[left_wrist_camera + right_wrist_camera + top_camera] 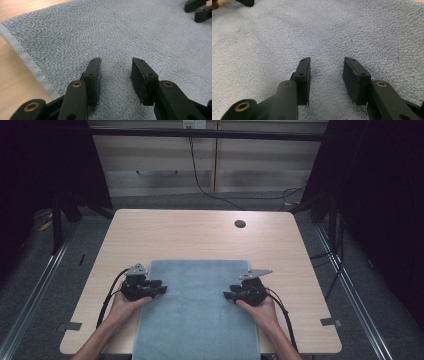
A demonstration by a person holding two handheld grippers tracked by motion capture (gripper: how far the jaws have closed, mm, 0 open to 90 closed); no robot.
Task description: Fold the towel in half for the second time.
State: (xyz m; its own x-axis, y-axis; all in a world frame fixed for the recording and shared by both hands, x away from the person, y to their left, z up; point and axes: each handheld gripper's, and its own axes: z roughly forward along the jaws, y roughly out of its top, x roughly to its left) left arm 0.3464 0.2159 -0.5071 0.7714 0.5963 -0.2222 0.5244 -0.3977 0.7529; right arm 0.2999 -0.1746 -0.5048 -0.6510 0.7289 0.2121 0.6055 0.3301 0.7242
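Towel: a grey-blue rectangular terry-cloth towel [197, 310] lies spread flat on the light wooden worktop [200, 235], its near end running off the edge towards the person — a flat, smooth spread that leaves both long sides free to be reached.
Towel's place: roughly centred across the worktop, in its near half, the far hem straight and square to the table sides.
Left hand-held gripper: the left hand-held gripper [159, 287] rests at the towel's left edge, pointing inwards over the cloth; in the left gripper view its jaws stand spread with bare terry between them [116, 72], pinching nothing.
Right hand-held gripper: the right hand-held gripper [229, 295] mirrors it at the right edge, aimed inwards; its own view shows the jaws apart over the pile [326, 72], nothing caught.
Why mirrored: both sit about level with each other, well apart, on opposite sides — probably so the cloth can be taken evenly and lifted without skewing.
Hem: the towel's stitched border [22, 53] runs just beside the left jaws, an easy place to nip.
Step in hand: judged as lining up for a grasp of the two sides; a fold is likely, not yet begun.
Round dark grommet hole [240, 224]: far on the worktop, clear of the towel.
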